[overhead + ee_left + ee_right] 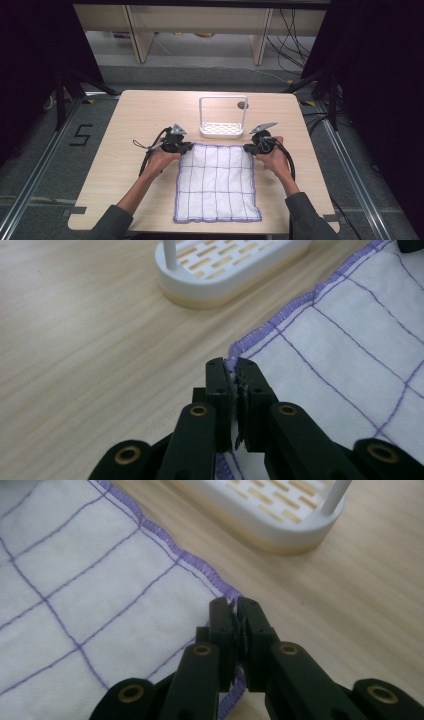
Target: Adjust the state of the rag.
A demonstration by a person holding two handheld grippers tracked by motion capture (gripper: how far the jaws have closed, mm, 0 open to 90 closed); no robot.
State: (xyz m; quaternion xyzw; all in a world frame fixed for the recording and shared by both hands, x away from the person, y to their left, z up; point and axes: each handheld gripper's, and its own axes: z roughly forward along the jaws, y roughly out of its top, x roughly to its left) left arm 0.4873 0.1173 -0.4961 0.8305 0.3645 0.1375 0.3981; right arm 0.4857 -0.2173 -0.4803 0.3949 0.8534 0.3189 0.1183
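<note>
Both grippers (pixel 189 146) (pixel 248 147) low, fingers (pixel 220 385) pinched together.

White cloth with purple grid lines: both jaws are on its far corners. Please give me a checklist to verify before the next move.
1. Left gripper holds the far left corner of the white cloth with purple grid lines and purple stitched hem: ok, jaws shut on the hem.
2. Right gripper holds the far right corner: ok, jaws shut on the hem.
3. Cloth lies flat and spread on the light wooden table: ok.
4. White plastic slotted tray with a tall loop handle is apart from the cloth's far edge: ok, but close.
5. Near corners of the cloth are free: ok, nothing rests on them.
6. Grip depth enough for lifting: cannot tell.
</note>
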